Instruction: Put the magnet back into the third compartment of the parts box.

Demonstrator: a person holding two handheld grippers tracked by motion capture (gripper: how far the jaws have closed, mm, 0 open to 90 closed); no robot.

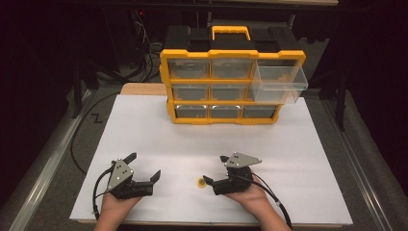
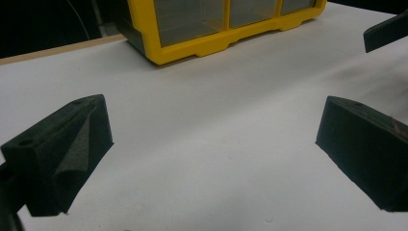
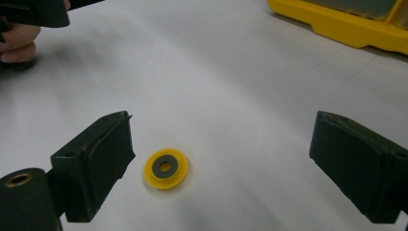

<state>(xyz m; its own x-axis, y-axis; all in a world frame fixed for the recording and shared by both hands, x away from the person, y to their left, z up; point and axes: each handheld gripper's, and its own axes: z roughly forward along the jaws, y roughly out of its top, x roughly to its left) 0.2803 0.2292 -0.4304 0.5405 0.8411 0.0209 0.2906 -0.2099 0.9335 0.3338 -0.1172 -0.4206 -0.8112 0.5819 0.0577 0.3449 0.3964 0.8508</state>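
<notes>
- On the white sheet [image 1: 202,139] covering the table, close to the person's edge, lies a small yellow disc [image 1: 200,182] with a grey ring set around its centre hole.
- Seen in the right gripper view, the yellow disc [image 3: 166,168] rests flat, its hole facing straight up; being round, it has no long axis across the sheet and its short axis stands upright.
- The right gripper [image 1: 215,168] sits just beside the disc in the high view, pointing toward the left side of the sheet, with the disc just off its nearer jaw tip.
- Its jaws stand wide apart with nothing clamped; in the right gripper view [image 3: 221,159] the disc lies between them, much closer to the left jaw, not touching it.
- The left gripper [image 1: 144,165] rests well apart from the disc, toward the left part of the sheet, jaws spread and pointing roughly up-right across the table.
- Its own view shows the left gripper [image 2: 214,144] with both jaws far apart above bare white sheet, gripping nothing.
- At the far side of the sheet stands a yellow drawer organiser [image 1: 231,86] with a black top and yellow handle.
- One clear drawer [image 1: 279,83] at its upper right is pulled out toward the person; the other drawers sit flush.
</notes>
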